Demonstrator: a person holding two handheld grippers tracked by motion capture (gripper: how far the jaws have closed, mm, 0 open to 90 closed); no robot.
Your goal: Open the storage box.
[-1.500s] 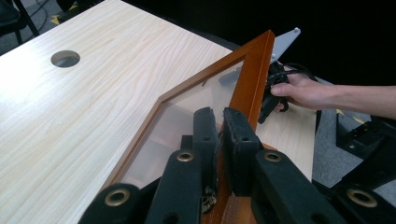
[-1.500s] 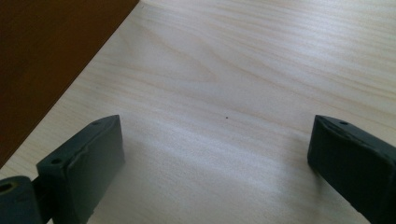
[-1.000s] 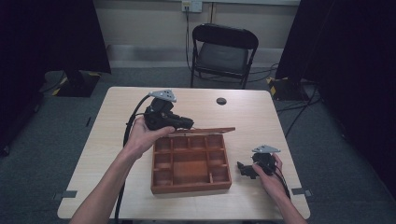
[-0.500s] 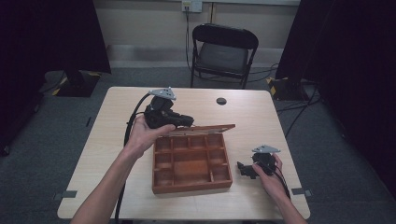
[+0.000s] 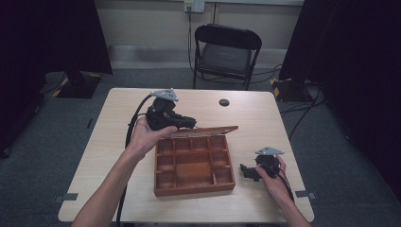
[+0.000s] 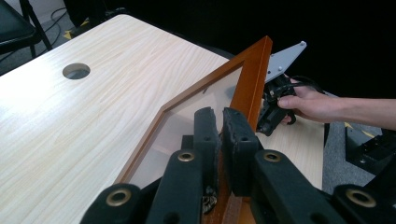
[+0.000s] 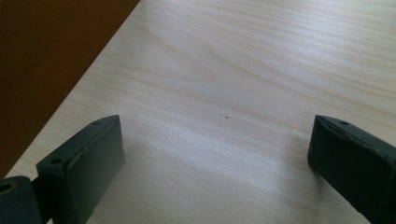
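Little has moved: left hand-held gripper point(image 6: 219, 135) still pinches the box lid point(image 6: 250, 84); right hand-held gripper point(image 7: 215, 158) gapes; compartments point(image 5: 194, 163) bare.

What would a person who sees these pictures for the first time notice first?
Most likely the wooden compartment box in the middle of the table, with its glass-paned lid raised. The left gripper has its jaws clamped on the lid's wooden frame and holds it up. To the right of the box, the right gripper rests low by the tabletop with its jaws wide apart and nothing between them.
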